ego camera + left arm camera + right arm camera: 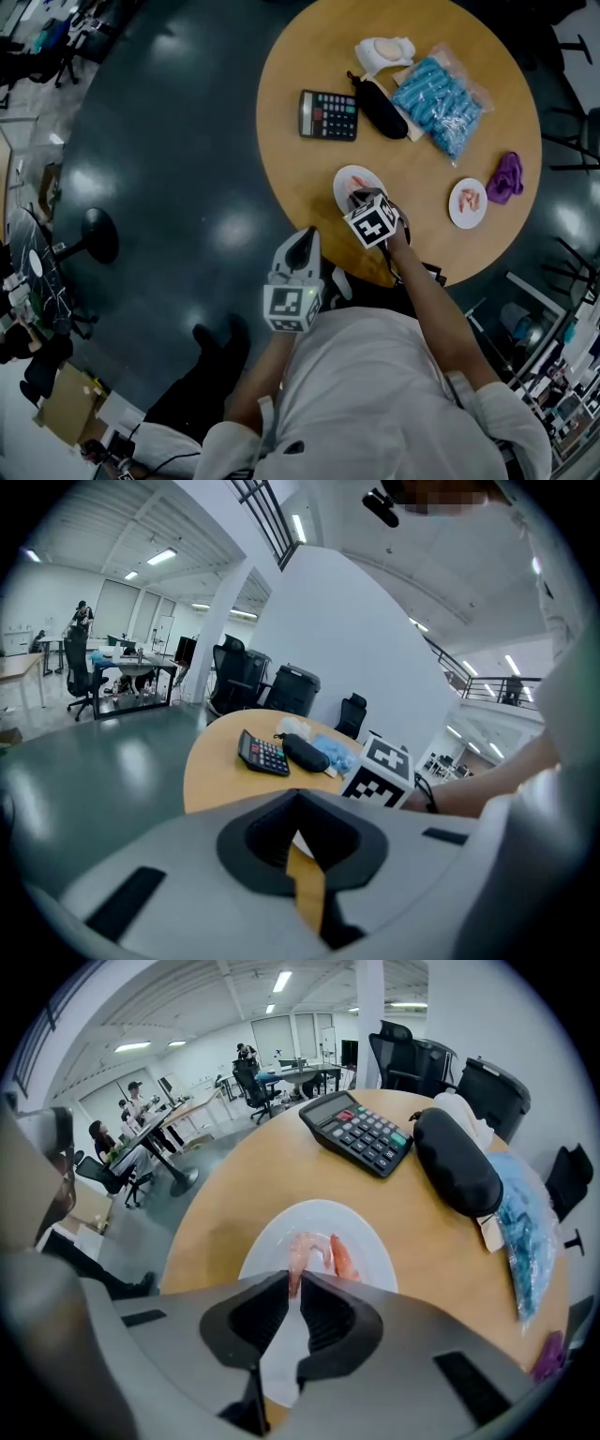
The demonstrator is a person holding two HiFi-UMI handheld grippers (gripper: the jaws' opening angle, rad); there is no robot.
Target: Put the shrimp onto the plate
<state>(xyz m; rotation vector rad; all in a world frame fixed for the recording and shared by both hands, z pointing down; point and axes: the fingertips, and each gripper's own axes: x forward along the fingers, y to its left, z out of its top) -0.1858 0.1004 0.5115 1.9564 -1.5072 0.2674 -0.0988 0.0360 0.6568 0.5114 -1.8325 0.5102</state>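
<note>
Right tool point(294, 1276) fills the foreground of its own view, its jaws pressed nearly together and pinching the tail end of a pale shrimp point(296, 1249). That shrimp hangs over the middle of the white plate point(273, 1235); whether it touches the plate I cannot tell. Just at 3 o'clock of it, a second, more orange shrimp point(341, 1257) lies flat on the same plate. In the head view the plate sits near the edge of the round wooden desk point(300, 178) closest to the person.

Outward from the plate in that view, a calculator point(328, 115) lies at 11 o'clock and a black pouch point(381, 109) at 12 o'clock. A bag of blue items point(437, 103) touches the pouch at 1 o'clock. At 3 o'clock stands a smaller plate point(462, 217) with pink pieces on it, and a purple cloth point(506, 176) lies just beside it.

At 7 o'clock, off the desk and close to the person's body, the left tool point(296, 797) has its jaws pressed together on nothing.
</note>
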